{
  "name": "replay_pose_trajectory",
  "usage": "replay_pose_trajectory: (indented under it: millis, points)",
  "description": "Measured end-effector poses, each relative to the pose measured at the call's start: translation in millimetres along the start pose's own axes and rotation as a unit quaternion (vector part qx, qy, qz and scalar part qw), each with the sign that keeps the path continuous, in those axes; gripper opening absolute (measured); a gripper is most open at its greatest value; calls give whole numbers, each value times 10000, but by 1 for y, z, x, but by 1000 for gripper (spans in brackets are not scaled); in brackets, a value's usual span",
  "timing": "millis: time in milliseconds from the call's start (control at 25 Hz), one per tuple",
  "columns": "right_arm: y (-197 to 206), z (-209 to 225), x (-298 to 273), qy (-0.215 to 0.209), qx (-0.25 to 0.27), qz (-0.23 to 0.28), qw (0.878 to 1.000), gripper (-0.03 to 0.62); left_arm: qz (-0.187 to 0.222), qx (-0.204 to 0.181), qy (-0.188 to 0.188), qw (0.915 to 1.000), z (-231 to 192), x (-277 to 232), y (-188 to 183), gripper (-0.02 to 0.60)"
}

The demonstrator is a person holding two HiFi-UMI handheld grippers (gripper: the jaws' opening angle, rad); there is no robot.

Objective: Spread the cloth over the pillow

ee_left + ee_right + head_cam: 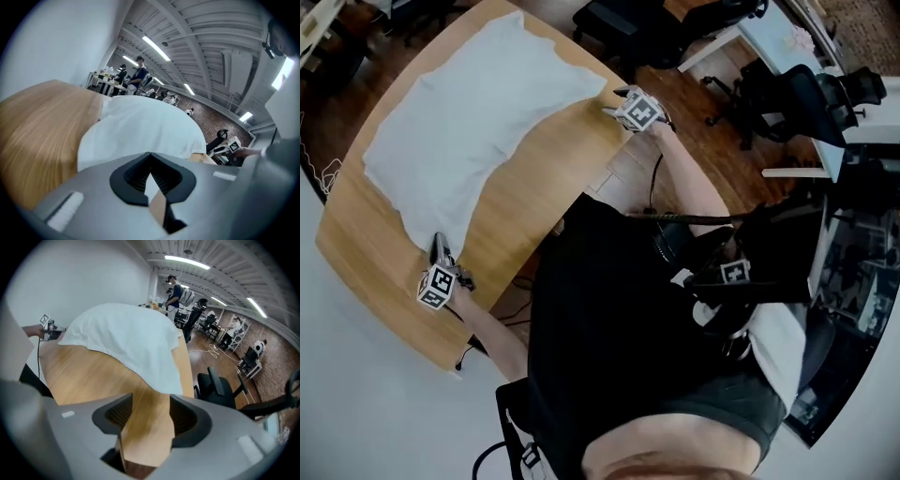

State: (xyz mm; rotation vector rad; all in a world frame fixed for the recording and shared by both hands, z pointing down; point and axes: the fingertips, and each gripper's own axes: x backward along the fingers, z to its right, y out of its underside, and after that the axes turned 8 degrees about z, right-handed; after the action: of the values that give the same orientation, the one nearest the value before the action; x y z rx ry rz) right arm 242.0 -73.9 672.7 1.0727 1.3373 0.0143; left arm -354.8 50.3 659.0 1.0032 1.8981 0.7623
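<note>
Right gripper (614, 103) hovering wide open, empty, just off cloth (478, 122) corner. Left gripper (439, 244) pressing shut at opposite corner, likely anchoring it; grip uncertain.

The cloth (469, 122) lies mounded over the far and left part of the desk (539, 187), a soft raised bulk that blocks any low path across that side. A bare band of wood runs along the near edge, from the left gripper (439, 248) at the cloth's near corner to the right gripper (151, 399) at the desk's right end. The right gripper's fingers (123, 416) stand apart over plain wood with nothing between them. The person's torso (619, 309) stands close against that near edge. A white wall (56, 37) rises along the desk's left side. Office chairs (787, 94) crowd the floor beyond the right end.
</note>
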Motion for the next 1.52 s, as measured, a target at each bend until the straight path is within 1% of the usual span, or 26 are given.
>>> replay_pose_trajectory:
  millis: [40,120,160,200,280,320,400,480,520,600,640,720,800,840,880,960,1040,1080,1120,1200,1320,1360,1400,1440,1480,1520]
  points:
    - [-4,10,-14,-2,223,-119,9997,250,-66,-163,36,9998,9,-8,3,0]
    - [-9,33,-39,8,597,-347,9976,250,-397,-334,-25,9987,14,-33,21,0]
    - [-11,39,-52,-102,702,-400,9967,250,-589,-321,-97,9977,11,-45,32,0]
    - [-13,39,-65,-305,790,-422,9955,235,-735,-289,-194,9967,6,-51,40,0]
    - [-11,34,-88,-706,928,-512,9919,25,-886,-283,-409,9948,-5,-49,43,0]
    - [-8,33,-95,-808,921,-536,9910,15,-957,-320,-501,9936,-10,-47,43,0]
    - [-7,35,-99,-893,818,-393,9919,15,-1134,-424,-640,9906,-16,-46,44,0]
    - [-11,31,-97,-1031,791,-107,9915,23,-1223,-466,-701,9889,-20,-45,44,0]
    - [-12,30,-93,-1130,771,-9,9906,56,-1202,-492,-718,9889,-21,-43,42,0]
    - [-12,41,-81,-1295,684,-9,9892,186,-1102,-538,-745,9897,-19,-37,37,0]
    - [-13,54,-72,-1287,676,-42,9894,202,-1059,-566,-762,9898,-16,-34,35,0]
    - [-29,91,-62,-1066,856,0,9906,206,-1014,-661,-882,9887,-11,-28,30,0]
    - [-66,121,-76,-876,1384,211,9863,206,-943,-725,-1110,9867,-8,-24,27,0]
    - [-91,128,-92,-870,1756,361,9799,206,-888,-757,-1242,9854,-6,-22,26,0]
    - [-117,129,-110,-928,2158,520,9706,206,-848,-798,-1363,9838,-2,-20,25,0]
    - [-156,118,-150,-1197,2952,686,9454,206,-844,-883,-1519,9808,6,-18,25,0]
    - [-163,106,-181,-1535,3636,541,9172,191,-914,-872,-1590,9792,10,-24,28,0]
    - [-159,104,-192,-1665,3865,411,9062,85,-987,-790,-1644,9783,8,-26,29,0]
    - [-154,103,-201,-1759,3980,298,8999,10,-1091,-658,-1729,9767,4,-26,33,0]
    - [-150,101,-214,-1874,3979,208,8978,9,-1258,-427,-1977,9712,-9,-19,40,0]
    - [-148,98,-220,-1948,3998,158,8956,11,-1246,-262,-2278,9653,-18,-5,47,0]
    - [-148,99,-217,-1993,3938,74,8973,13,-1223,-236,-2341,9642,-18,-1,47,0]
    - [-146,104,-213,-2035,3816,-99,9016,39,-1193,-231,-2402,9631,-17,4,46,0]
    - [-142,115,-206,-2020,3686,-347,9067,116,-1140,-244,-2452,9625,-14,10,43,0]
    - [-142,130,-199,-1912,3606,-568,9111,171,-1052,-264,-2472,9629,-10,13,37,0]
    - [-149,148,-193,-1707,3582,-648,9156,176,-944,-290,-2469,9640,-5,15,30,0]
